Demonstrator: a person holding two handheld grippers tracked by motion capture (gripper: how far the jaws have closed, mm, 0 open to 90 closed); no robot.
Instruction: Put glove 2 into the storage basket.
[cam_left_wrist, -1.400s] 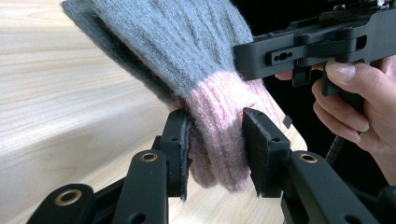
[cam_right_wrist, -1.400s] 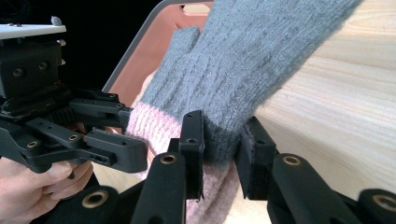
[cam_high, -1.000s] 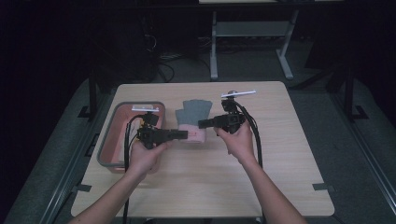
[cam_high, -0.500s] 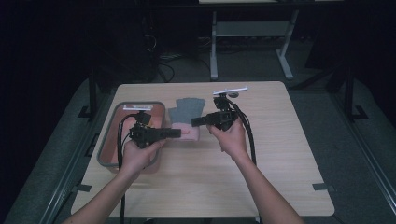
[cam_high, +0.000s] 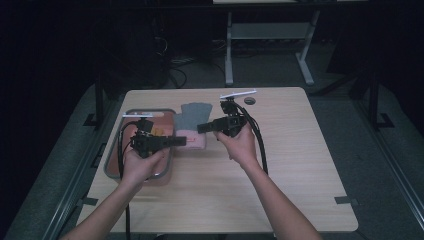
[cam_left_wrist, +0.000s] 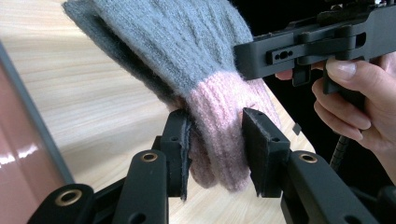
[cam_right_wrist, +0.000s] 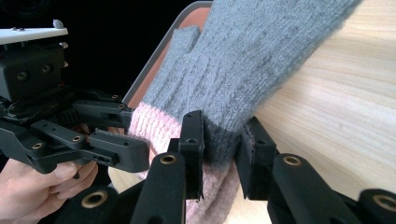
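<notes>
Reaching in from the near edge, both forearms angle toward the bench (cam_high: 300, 165) middle, hands wrapped around the grips.

Left hand-held gripper (cam_high: 180, 141): held level, pointing right; jaws clamped on the pink cuff of the glove (cam_left_wrist: 205, 60).

Right hand-held gripper (cam_high: 202, 128): held level, pointing left; jaws clamped on the same cuff end where grey meets pink.

Glove: grey knit, pink ribbed cuff, stretched between both grippers just above the bench, beside the tray (cam_high: 112, 160).

Writing: none legible.

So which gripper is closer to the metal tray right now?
Left. The left gripper hangs over the tray's right edge; the right gripper is farther right, over the table.
</notes>
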